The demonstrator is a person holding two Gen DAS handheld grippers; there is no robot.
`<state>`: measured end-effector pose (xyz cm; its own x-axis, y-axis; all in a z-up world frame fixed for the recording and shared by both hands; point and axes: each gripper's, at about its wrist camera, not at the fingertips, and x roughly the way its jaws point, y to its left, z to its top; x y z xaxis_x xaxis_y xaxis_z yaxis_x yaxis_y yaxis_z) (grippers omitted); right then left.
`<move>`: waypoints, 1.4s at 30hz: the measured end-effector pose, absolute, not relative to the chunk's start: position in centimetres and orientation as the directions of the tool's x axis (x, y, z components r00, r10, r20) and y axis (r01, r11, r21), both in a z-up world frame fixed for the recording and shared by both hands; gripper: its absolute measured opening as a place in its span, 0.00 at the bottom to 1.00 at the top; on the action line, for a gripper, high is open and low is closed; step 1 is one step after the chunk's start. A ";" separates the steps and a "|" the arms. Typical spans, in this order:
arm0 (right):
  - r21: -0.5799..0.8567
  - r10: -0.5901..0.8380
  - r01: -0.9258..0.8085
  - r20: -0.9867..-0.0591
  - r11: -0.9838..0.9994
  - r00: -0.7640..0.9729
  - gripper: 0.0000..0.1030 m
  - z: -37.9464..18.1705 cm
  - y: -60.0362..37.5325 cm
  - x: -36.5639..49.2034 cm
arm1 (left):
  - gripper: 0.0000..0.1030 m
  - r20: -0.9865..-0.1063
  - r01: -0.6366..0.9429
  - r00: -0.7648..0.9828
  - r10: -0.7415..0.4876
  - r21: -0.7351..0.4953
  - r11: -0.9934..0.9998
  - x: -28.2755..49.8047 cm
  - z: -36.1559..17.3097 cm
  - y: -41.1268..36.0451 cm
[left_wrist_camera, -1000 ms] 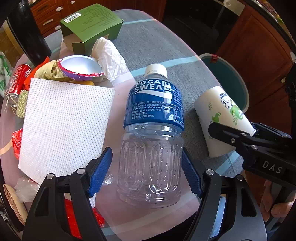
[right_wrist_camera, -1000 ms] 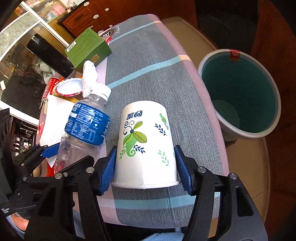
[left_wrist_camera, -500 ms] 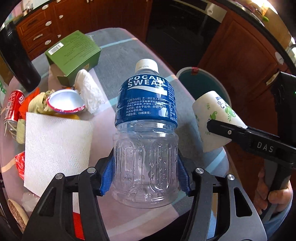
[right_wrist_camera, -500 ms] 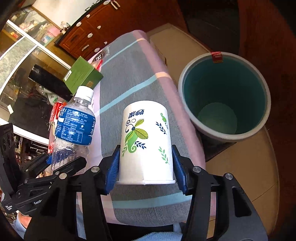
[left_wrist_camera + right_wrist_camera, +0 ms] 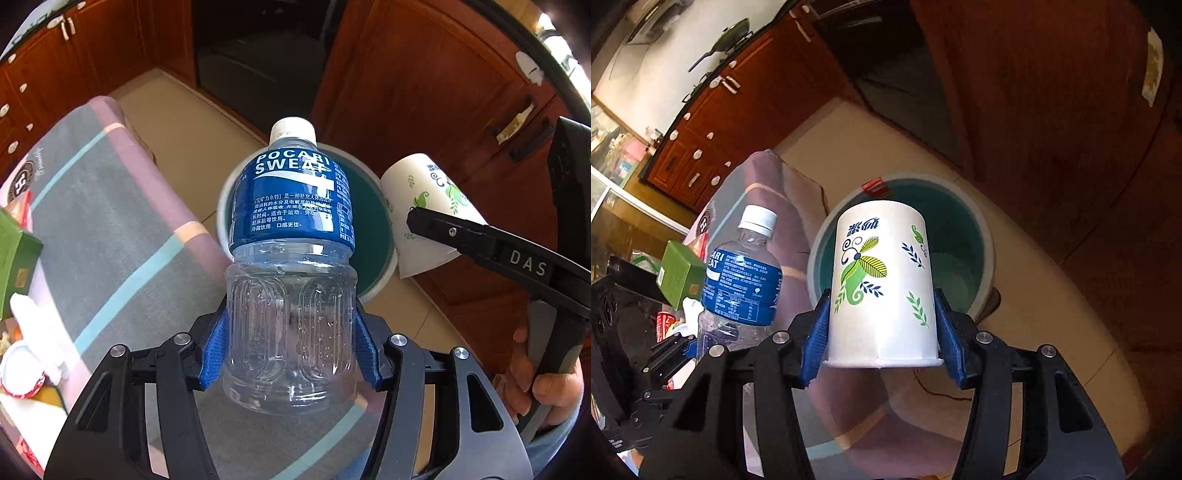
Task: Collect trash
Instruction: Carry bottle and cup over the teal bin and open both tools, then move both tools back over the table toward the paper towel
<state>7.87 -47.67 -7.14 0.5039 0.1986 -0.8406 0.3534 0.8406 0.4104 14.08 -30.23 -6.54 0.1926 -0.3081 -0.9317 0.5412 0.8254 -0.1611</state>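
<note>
My left gripper [image 5: 290, 345] is shut on an empty Pocari Sweat bottle [image 5: 291, 258] with a blue label and white cap, held in the air past the table's right edge. My right gripper [image 5: 882, 338] is shut on a white paper cup [image 5: 882, 280] with green leaf print, held upside down. A teal bin [image 5: 960, 240] with a grey rim stands on the floor behind both; it also shows in the left wrist view [image 5: 373, 243]. The bottle [image 5: 742, 280] shows left of the cup in the right wrist view, and the cup [image 5: 424, 206] right of the bottle in the left wrist view.
The table [image 5: 110, 229] with a grey, pink and blue striped cloth lies to the left. On it are a green box [image 5: 14, 251], crumpled white tissue [image 5: 33, 325] and a foil-lidded tub [image 5: 18, 373]. Wooden cabinets [image 5: 424, 92] stand behind the bin.
Both grippers closed on their objects, lifted them off the table and swung right toward the bin. The bottle and cup now hang in the air in front of it.
</note>
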 end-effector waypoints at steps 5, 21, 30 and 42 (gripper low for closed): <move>0.403 0.210 0.379 -0.864 0.833 0.458 0.49 -9.3 -48.5 9.7 | 0.58 -0.957 0.535 0.137 -0.257 -0.147 0.832 16.3 -9.6 -33.0; 0.380 0.246 0.397 -0.904 0.835 0.349 0.51 -14.1 -47.3 11.7 | 0.69 -0.958 0.526 0.147 -0.248 -0.137 0.839 16.3 -10.5 -32.2; 0.354 0.225 0.410 -0.917 0.841 0.331 0.76 -13.6 -46.2 11.3 | 0.95 -0.944 0.498 0.215 -0.248 -0.113 0.860 14.6 -7.8 -29.6; 0.339 0.210 0.361 -0.912 0.869 0.352 0.85 -9.1 -41.6 8.4 | 0.95 -0.932 0.431 0.262 -0.251 -0.120 0.894 10.9 -4.6 -22.4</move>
